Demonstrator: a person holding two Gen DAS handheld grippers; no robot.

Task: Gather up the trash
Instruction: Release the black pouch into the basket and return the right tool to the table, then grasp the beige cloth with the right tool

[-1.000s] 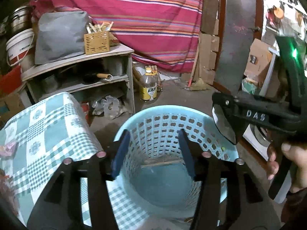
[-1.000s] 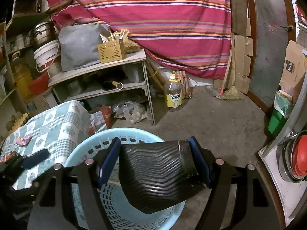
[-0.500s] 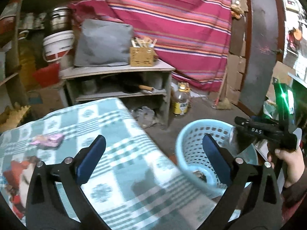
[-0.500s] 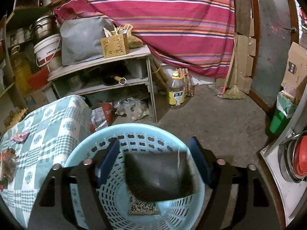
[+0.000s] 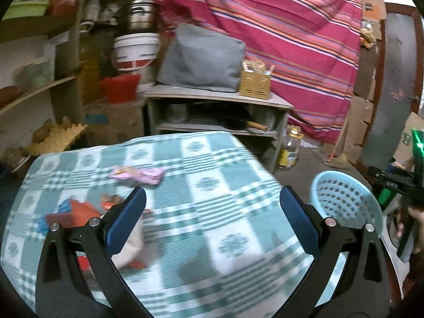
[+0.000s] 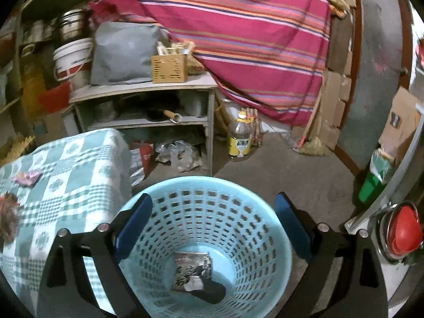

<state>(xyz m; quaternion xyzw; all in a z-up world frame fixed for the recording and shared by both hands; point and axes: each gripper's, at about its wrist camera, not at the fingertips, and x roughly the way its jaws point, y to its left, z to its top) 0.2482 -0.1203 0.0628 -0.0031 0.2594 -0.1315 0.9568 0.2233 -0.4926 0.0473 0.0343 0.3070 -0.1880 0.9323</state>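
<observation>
1. Surface (image 5: pixel 238 206), checkered cloth, carries a pink wrapper (image 5: pixel 137 175) and red wrappers (image 5: pixel 79 212).
2. Basket (image 6: pixel 212 188) beside it holds a dark packet (image 6: pixel 193 270).
3. Left gripper (image 5: pixel 212 212) over the surface, fingers apart, empty.
4. Right gripper (image 6: pixel 212 222) over the basket, fingers apart, empty.

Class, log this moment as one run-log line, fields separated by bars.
left gripper open over table | right gripper open above basket | dark wrapper in basket | pink wrapper on table
</observation>
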